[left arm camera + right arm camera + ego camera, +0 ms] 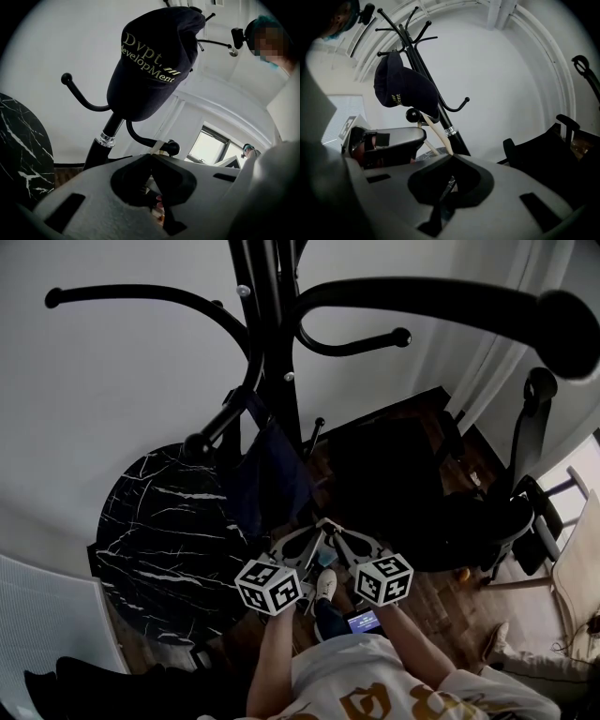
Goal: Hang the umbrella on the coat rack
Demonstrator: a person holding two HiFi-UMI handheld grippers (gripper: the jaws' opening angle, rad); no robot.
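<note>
The black coat rack (267, 334) stands right in front of me, its pole (105, 138) rising past a dark cap (150, 61) hung on it. A cream umbrella strap (436, 133) loops over a low ball-tipped hook (412, 115) and runs down to the jaw tips. In the left gripper view the strap (157, 145) lies over that hook (173, 148). My left gripper (152, 155) and right gripper (451, 157) both have their jaws closed where the strap meets them, side by side (314, 532) (336, 531). The umbrella's body is hidden below the grippers.
A round black marble table (169, 521) sits to the left of the rack. A black office chair (403, 484) stands to the right, with another chair (525, 493) further right. Upper rack arms (412, 296) reach out overhead. A shoe (325, 585) is beneath the grippers.
</note>
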